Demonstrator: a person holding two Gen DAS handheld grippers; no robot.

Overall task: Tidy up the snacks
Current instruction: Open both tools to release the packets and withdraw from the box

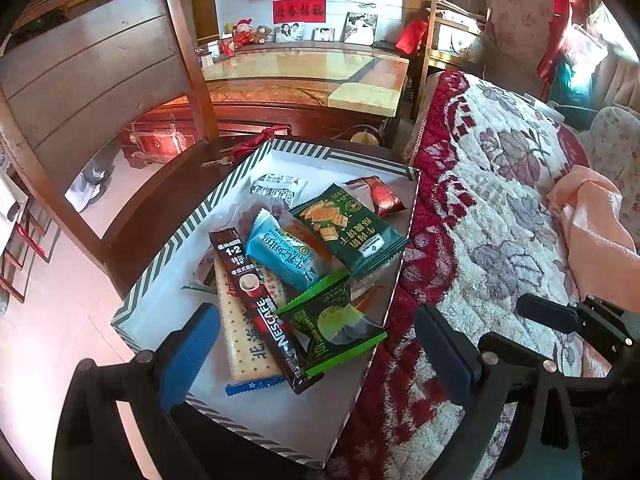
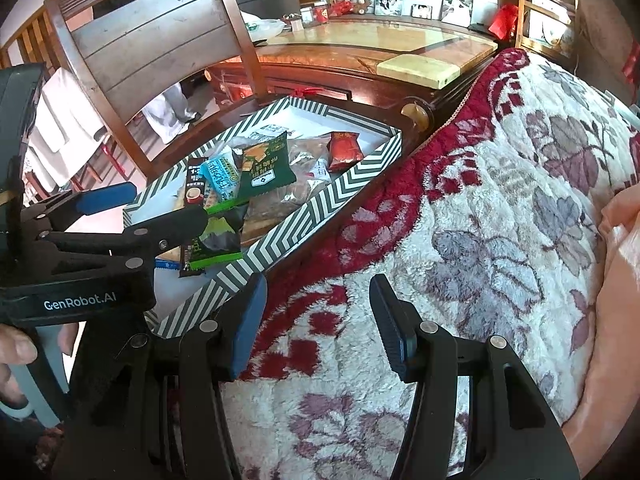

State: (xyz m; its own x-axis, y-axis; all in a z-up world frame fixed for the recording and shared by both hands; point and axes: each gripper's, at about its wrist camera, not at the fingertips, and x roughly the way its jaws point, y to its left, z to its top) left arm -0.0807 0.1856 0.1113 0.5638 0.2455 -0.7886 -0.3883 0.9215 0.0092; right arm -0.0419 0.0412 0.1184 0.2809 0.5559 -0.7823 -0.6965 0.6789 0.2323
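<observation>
My left gripper [image 1: 316, 344] spread apart over the striped box [image 1: 168, 256] of snack packets [image 1: 348, 232], my right gripper [image 2: 320, 324] spread apart above the floral blanket [image 2: 500, 208], box on a wooden chair [image 1: 92, 80]

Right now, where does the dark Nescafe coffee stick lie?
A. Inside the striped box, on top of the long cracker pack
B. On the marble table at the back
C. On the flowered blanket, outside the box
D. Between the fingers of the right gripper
A: the Nescafe stick lies inside the striped box, slanted over the long cracker pack, and no gripper holds it.
</observation>
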